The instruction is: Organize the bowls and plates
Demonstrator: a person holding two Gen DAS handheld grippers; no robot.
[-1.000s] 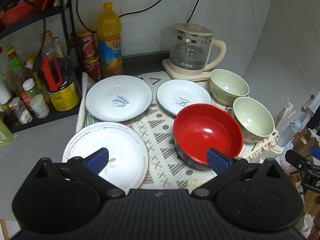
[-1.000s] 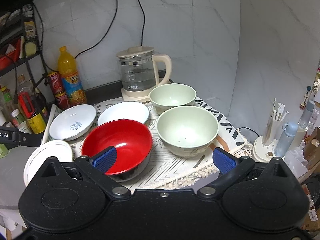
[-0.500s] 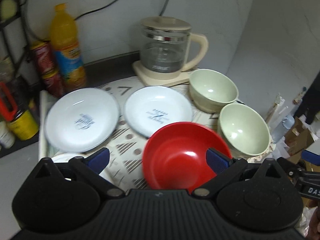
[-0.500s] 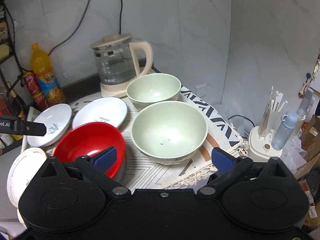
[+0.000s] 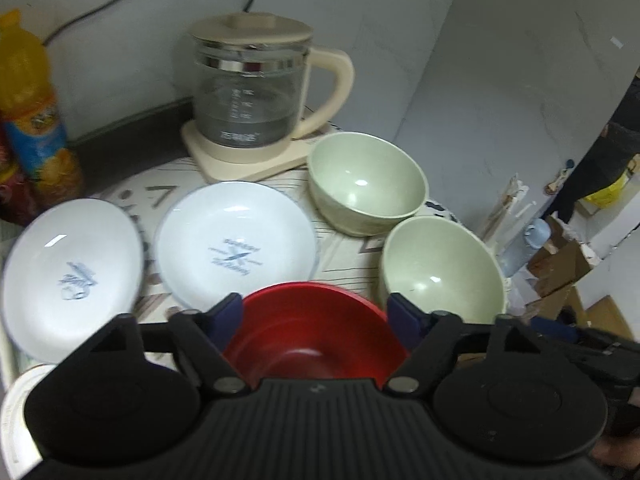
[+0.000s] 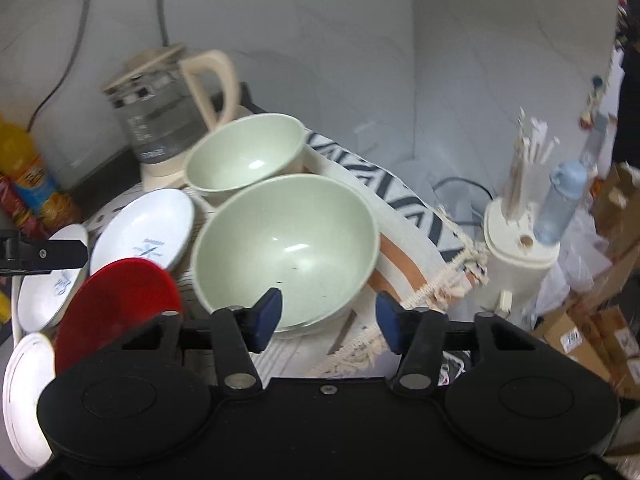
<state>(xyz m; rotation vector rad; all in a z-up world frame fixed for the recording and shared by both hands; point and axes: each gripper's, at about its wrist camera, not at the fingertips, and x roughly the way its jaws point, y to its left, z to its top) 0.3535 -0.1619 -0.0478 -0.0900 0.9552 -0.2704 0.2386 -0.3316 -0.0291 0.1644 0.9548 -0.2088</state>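
My left gripper [image 5: 316, 314] is open with the red bowl [image 5: 312, 336] between and just below its blue fingertips. Beyond it lie two white printed plates [image 5: 236, 244] [image 5: 72, 272] and two green bowls [image 5: 366, 182] [image 5: 440, 276]. My right gripper [image 6: 328, 314] is open, partly narrowed, at the near rim of the nearer green bowl [image 6: 286, 248]. The farther green bowl [image 6: 244, 156], the red bowl [image 6: 120, 304] and a plain white plate [image 6: 24, 392] also show in the right wrist view.
A glass kettle [image 5: 248, 92] on a beige base stands at the back by the wall. An orange juice bottle [image 5: 32, 112] stands at the far left. A patterned cloth [image 6: 400, 256] covers the table; a white holder with sticks [image 6: 520, 240] and boxes stand to the right.
Both grippers have moved forward and rightward toward the bowls. The left now frames the red bowl closely. The right fingers have narrowed and reached the nearer green bowl's rim.
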